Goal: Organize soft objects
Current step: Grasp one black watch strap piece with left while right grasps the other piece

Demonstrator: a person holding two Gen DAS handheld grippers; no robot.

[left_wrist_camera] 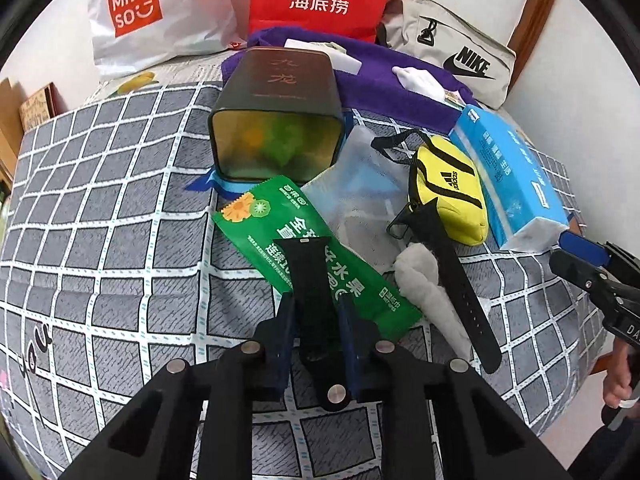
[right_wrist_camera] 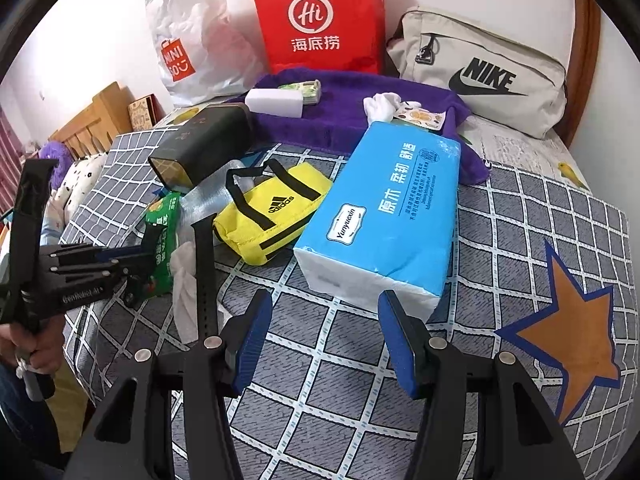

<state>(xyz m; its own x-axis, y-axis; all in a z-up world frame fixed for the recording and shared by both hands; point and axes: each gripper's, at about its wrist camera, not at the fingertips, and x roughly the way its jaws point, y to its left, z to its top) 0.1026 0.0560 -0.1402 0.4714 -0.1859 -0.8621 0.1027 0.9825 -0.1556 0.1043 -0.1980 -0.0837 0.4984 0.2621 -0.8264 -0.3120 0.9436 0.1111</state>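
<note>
On the grey checked bedspread (left_wrist_camera: 120, 208), the left gripper (left_wrist_camera: 316, 320) has its blue-padded fingers closed narrowly on a short black watch strap piece (left_wrist_camera: 308, 268), held above the green wet-wipes packet (left_wrist_camera: 320, 260). At two o'clock from it lies a longer black watch strap (left_wrist_camera: 460, 280) across a white crumpled cloth (left_wrist_camera: 424, 280), just beside the yellow Adidas pouch (left_wrist_camera: 448, 192). At twelve o'clock a dark tin (left_wrist_camera: 276, 120) lies on its side with its open mouth toward the camera, a clear plastic bag (left_wrist_camera: 360, 184) to its right. The right gripper (right_wrist_camera: 324, 344) hovers with fingers spread wide, holding nothing, just short of the blue tissue pack (right_wrist_camera: 392, 208) at its twelve o'clock. Farther back, a purple towel (right_wrist_camera: 352, 116) carries a white sponge block (right_wrist_camera: 274, 102), and a Miniso bag (right_wrist_camera: 192, 48), red Haidilao bag (right_wrist_camera: 320, 20) and beige Nike bag (right_wrist_camera: 480, 72) stand along the wall.
</note>
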